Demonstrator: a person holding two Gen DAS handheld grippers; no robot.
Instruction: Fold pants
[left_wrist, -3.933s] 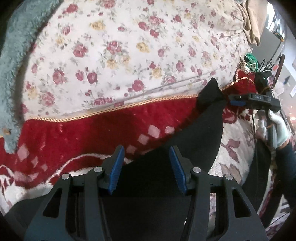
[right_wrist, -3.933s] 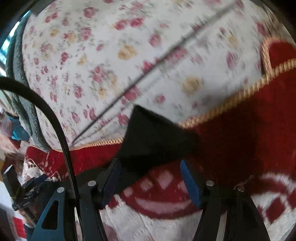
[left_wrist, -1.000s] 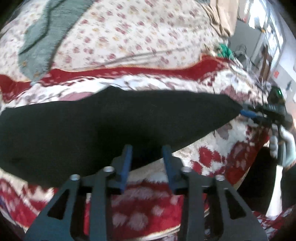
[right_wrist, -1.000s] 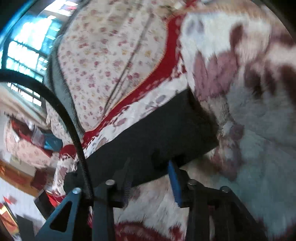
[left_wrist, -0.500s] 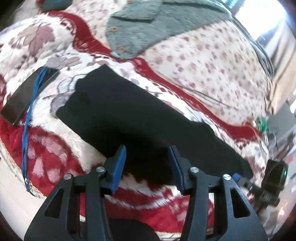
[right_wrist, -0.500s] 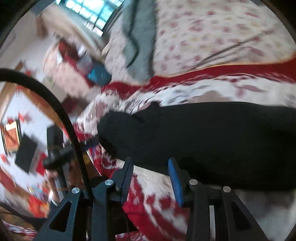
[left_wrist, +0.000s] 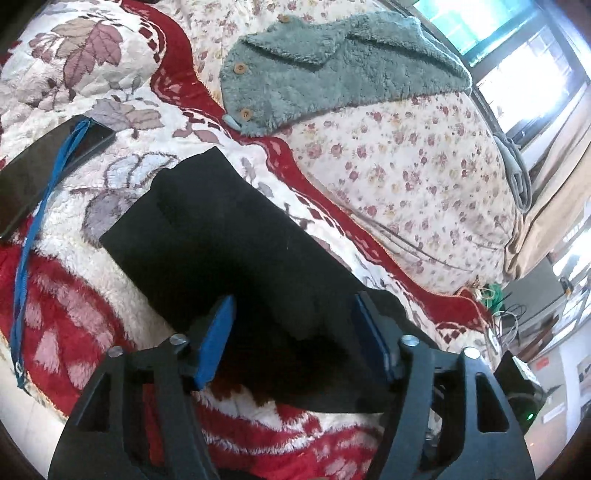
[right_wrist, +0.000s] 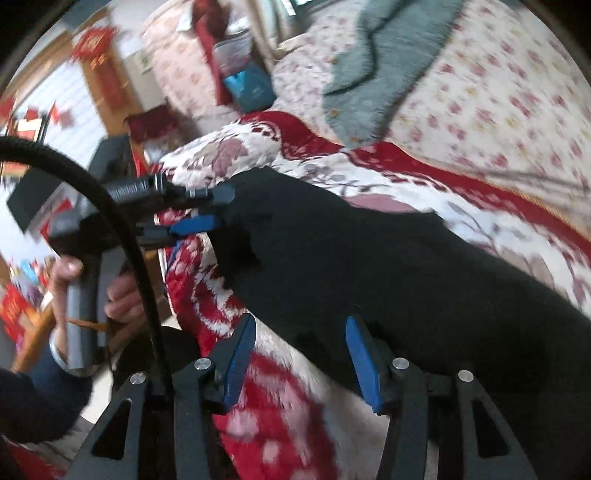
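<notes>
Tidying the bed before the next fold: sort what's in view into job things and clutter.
Job: black pants, left gripper, right gripper, both with jaws opening.

Lying about: grey fleece garment, phone, blue lanyard, floral quilt.

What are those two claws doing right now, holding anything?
Left gripper: jaws opening, gripping nothing; black pants lie between them.
Right gripper: jaws opening, gripping nothing, over the pants' edge.
</notes>
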